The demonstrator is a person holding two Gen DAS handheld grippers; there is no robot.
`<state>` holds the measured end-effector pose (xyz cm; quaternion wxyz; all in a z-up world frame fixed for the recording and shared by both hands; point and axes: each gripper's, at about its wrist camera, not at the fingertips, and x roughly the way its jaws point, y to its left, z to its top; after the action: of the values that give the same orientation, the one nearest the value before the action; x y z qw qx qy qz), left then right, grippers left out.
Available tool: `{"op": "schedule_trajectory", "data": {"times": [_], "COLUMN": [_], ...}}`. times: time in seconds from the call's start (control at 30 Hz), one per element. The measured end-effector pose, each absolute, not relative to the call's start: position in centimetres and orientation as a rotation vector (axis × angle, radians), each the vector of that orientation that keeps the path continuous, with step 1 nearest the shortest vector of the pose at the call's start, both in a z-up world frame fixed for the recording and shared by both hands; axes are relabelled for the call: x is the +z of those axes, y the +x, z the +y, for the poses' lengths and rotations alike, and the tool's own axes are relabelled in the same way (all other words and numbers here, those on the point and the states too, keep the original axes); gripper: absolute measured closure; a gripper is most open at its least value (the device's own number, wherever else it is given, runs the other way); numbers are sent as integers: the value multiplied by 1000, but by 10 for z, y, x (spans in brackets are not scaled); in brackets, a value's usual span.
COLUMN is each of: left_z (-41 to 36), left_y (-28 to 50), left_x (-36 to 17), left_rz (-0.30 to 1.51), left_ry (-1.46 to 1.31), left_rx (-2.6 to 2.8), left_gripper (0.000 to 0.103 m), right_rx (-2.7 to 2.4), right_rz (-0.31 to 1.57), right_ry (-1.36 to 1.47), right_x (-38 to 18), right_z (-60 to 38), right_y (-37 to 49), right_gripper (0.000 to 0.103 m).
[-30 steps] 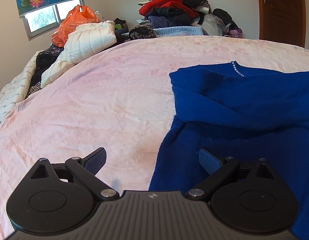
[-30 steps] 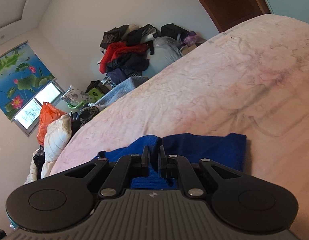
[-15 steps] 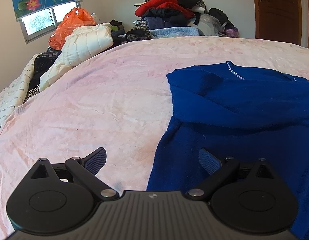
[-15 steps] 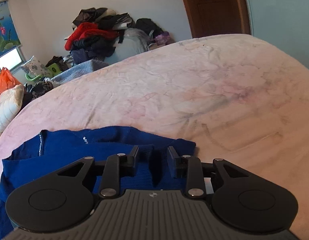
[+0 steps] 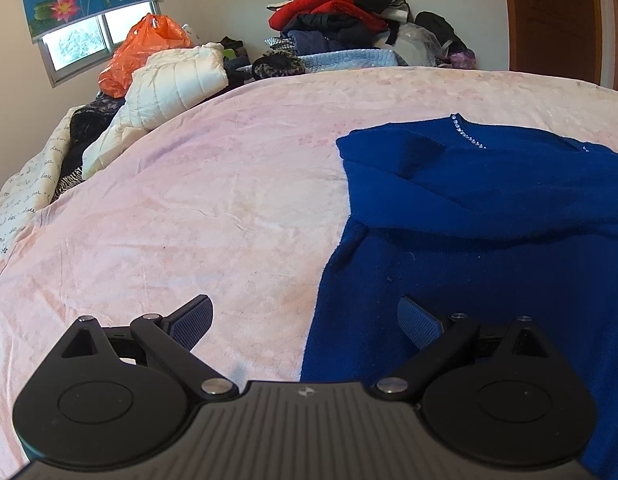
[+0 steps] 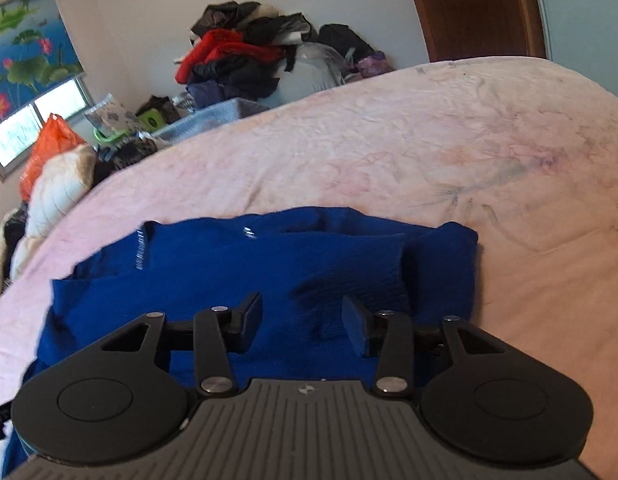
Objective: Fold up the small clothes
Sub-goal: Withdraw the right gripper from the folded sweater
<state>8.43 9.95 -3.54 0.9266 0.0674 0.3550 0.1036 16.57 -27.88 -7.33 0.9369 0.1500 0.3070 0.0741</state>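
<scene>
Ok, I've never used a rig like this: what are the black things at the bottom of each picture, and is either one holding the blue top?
Those are two hand-held grippers, each with a camera looking out along its fingers. One picture is from the left gripper, whose jaws stand wide open beside the edge of the blue sweater on the pink bed cover. The other is from the right gripper, above the sweater's folded part. Its jaws have just been opening, and the pads no longer press the cloth, so nothing is held. Behind are a pile of clothes and an orange bag.
</scene>
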Motion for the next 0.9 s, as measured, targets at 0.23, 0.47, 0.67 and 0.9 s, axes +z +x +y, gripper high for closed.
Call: {"op": "schedule_trajectory", "data": {"times": [0.23,0.47,0.67,0.9], "left_z": [98,70,61,53], "left_y": [67,42,17,-9], "left_x": [-33,-34,-24,-30], "left_rz": [748,759,735,757], "left_ry": [71,86,150,218], "left_rx": [154,33,-40,-89], "left_gripper": [3,3,3,3], "right_rx": [65,306,627,770], "right_rz": [644,582,775,1002], "right_ry": [203,214,-29,-209], "right_x": [-74,-52,-55,-67], "right_z": [-273,-245,-204,-216], "right_y": [138,77,20,-57], "right_gripper": [32,18,10,8]}}
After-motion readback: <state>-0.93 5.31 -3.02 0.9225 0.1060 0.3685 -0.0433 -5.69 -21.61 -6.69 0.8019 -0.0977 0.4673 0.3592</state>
